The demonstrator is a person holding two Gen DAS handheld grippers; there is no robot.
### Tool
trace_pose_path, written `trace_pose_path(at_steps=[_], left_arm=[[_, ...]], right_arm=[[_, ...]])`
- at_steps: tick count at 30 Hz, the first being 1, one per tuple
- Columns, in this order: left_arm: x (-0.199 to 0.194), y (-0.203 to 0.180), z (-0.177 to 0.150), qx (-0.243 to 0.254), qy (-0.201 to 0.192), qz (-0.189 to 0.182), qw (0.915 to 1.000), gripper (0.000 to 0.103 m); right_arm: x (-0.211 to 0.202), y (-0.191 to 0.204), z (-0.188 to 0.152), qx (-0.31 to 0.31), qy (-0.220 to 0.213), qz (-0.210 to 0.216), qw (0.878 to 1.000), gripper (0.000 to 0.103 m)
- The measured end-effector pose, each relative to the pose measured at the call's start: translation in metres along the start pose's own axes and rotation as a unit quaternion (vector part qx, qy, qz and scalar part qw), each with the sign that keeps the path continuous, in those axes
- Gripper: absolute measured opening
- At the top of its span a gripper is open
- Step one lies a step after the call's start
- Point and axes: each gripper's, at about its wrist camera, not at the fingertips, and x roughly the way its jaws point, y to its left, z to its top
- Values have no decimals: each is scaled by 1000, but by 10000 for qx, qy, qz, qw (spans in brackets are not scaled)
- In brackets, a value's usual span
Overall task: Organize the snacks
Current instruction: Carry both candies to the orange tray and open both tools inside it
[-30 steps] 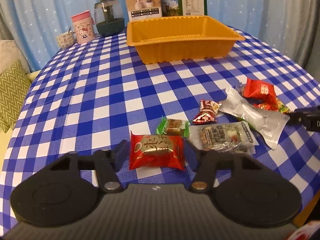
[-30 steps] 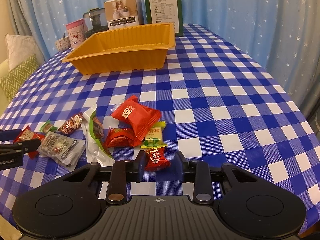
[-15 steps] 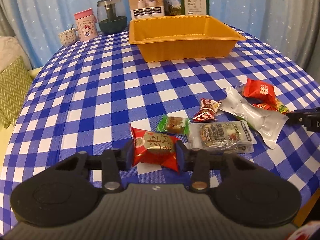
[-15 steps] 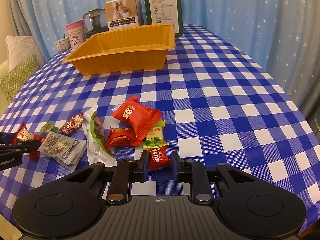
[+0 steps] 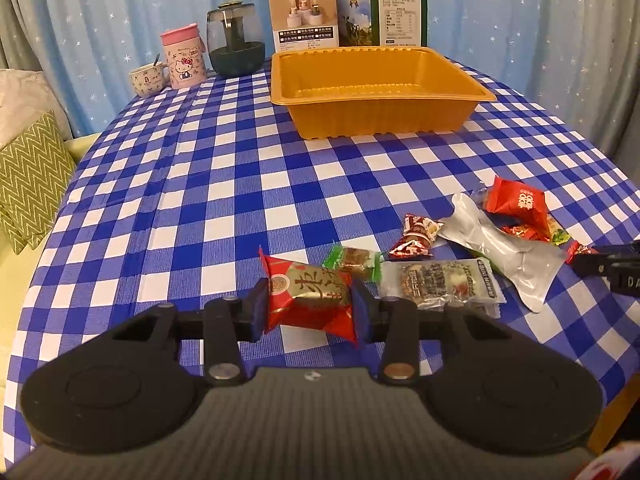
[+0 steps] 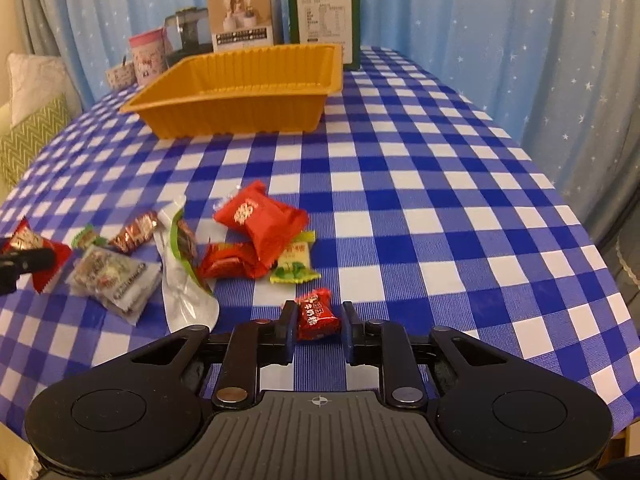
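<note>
Left claw pinching red packet | right claw clamped on small candy | risk – slick wrappers slipping before far tray

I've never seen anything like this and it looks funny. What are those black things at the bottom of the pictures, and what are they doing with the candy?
Those black things are grabbers with two fingers each. A person holds one in each hand, and each grabber has a little camera looking forward along its fingers, so one picture comes from the left one and one from the right.

The left gripper has squeezed shut on a red and gold snack packet. The right gripper has pinched a small red candy.

Everything sits on a table with a blue checked tablecloth. More wrapped snacks lie in a pile between the two grabbers. Farther back stands an empty orange tray, probably where the snacks will go. Behind it are two boxes, a pink cup and a dark jar.
</note>
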Motion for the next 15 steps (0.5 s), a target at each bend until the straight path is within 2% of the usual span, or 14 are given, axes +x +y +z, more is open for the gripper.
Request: trace_pose_path(at_steps=[8,15], left_arm=[[-8,2,6,-107,-98,-41,9999,38],[-17,2,20,-265,-250,-182,9992,38]], right_arm=[[-1,7,-4,-293,4,-11,9996,21],[-13,9,3,-197,-405,2,9990,21]])
